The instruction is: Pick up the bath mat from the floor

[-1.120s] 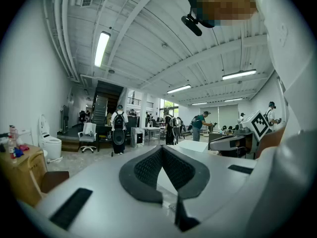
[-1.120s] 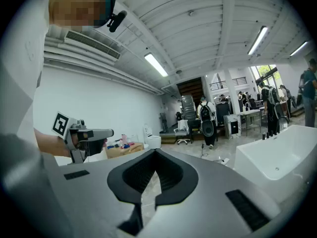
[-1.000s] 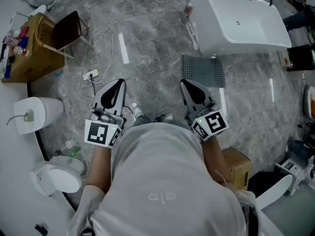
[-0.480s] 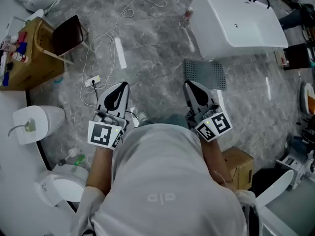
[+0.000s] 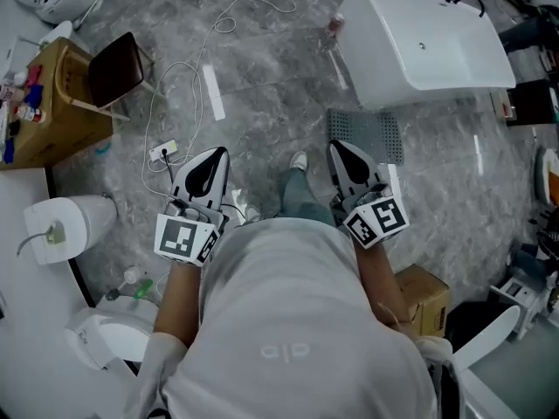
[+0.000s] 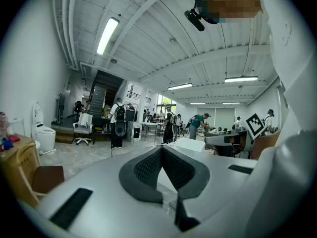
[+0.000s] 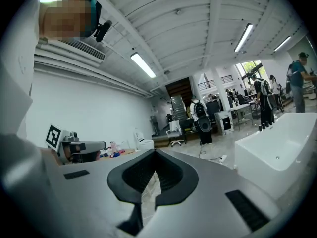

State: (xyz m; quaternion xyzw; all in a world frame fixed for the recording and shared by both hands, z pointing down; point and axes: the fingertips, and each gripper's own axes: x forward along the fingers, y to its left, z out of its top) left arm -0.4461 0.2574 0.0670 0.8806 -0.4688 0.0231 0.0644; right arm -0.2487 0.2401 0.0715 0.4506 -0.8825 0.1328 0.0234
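Observation:
The bath mat [image 5: 364, 134] is a grey studded rectangle lying flat on the marble floor, just in front of the white bathtub [image 5: 428, 37]. My right gripper [image 5: 337, 148] is held at waist height, its tip pointing toward the mat's near left corner, shut with nothing between its jaws. My left gripper [image 5: 215, 154] is held level with it farther left, over bare floor, also shut and empty. In the left gripper view [image 6: 162, 148] and the right gripper view [image 7: 154, 152] the ribbed pads meet at the tips and point out across the room, not at the mat.
A person's leg and shoe [image 5: 298, 161] reach forward between the grippers. A white cable and power strip [image 5: 162, 154] trail over the floor at left. A cardboard box [image 5: 48, 103] and toilets [image 5: 61, 218] stand at left; another box [image 5: 421, 297] is at lower right.
The person has stepped forward: a leg and shoe now show between the grippers. The mat and tub sit slightly lower in view. Both grippers keep their pose and stay shut.

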